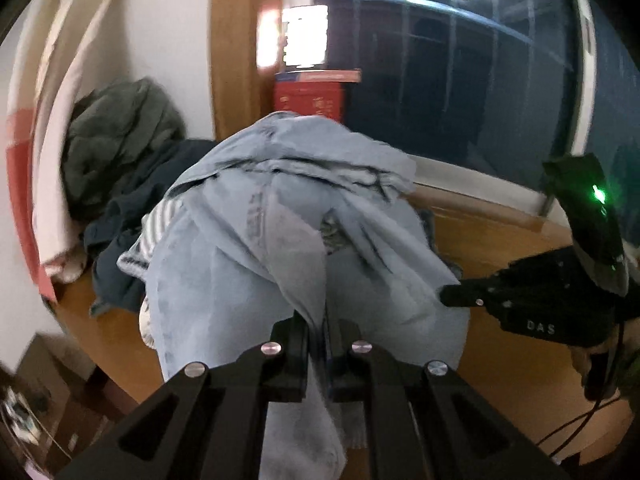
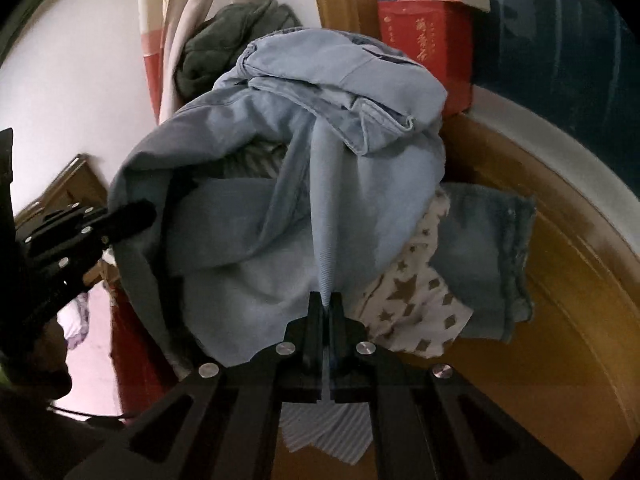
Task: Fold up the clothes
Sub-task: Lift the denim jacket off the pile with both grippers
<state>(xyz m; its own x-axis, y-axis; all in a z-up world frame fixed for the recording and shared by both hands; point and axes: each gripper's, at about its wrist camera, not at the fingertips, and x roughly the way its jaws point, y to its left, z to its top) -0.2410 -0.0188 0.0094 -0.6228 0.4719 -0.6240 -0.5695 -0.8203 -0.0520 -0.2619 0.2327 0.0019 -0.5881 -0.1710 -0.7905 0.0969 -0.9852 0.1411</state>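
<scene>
Both tongs are clamped on the same garment — a pair of light blue jeans [image 1: 256,248] heaped in the middle of each view. In the left wrist view the left gripper [image 1: 317,320] at the bottom centre has its jaws closed on a fold of the denim, which runs down between the fingers and out below them. The right gripper [image 1: 452,294] enters from the right edge of that frame, its tip at the jeans' right side.

In the right wrist view the right gripper [image 2: 327,300] pinches a narrow ridge of the jeans [image 2: 288,184] between closed jaws at the bottom centre, and the left gripper [image 2: 136,216] reaches in from the left edge to the cloth's left flank.

The jeans lie on a pile on a wooden surface [image 2: 560,288]. Under them to the right sit a white star-patterned cloth [image 2: 412,300] and a darker denim piece [image 2: 484,248]. A striped garment [image 1: 160,220] peeks out at the left — beyond it a dark navy garment [image 1: 120,248] and an olive green one [image 1: 124,136] against the white wall. A red box [image 2: 428,52] stands behind the pile.
</scene>
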